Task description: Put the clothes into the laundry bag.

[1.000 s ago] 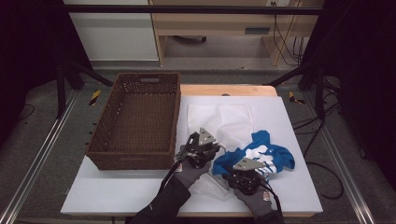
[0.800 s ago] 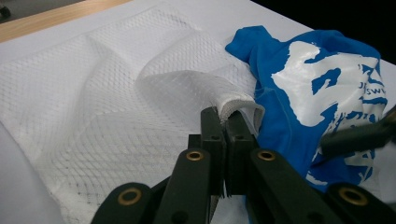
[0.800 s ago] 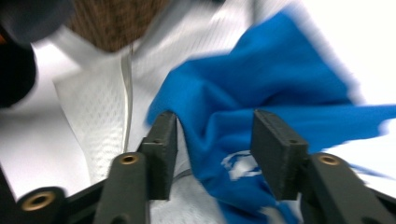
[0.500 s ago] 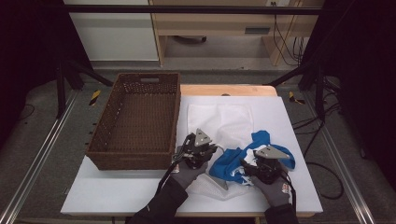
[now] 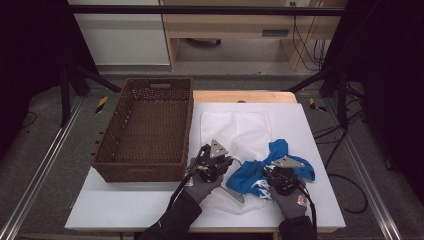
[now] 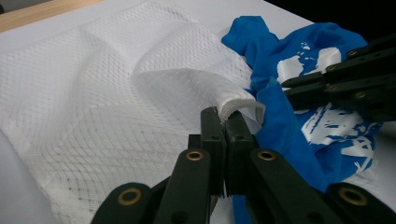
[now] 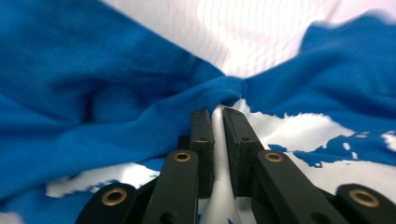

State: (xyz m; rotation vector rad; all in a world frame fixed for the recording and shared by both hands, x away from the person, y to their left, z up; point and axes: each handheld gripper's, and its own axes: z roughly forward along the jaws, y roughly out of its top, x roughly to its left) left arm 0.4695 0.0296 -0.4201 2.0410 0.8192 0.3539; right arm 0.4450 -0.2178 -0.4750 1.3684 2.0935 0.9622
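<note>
white tabletop (image 5: 320, 125): left gripper (image 5: 212, 162) clamps mesh bag (image 6: 116, 93); right gripper (image 5: 280, 176) just closed, pinching blue shirt (image 5: 280, 150), lying crosswise.

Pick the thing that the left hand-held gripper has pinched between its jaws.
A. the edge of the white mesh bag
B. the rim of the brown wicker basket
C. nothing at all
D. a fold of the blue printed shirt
A: in the left gripper view the left hand-held gripper has its jaws shut on the hemmed edge of the white mesh bag, with the blue shirt beside it.
</note>
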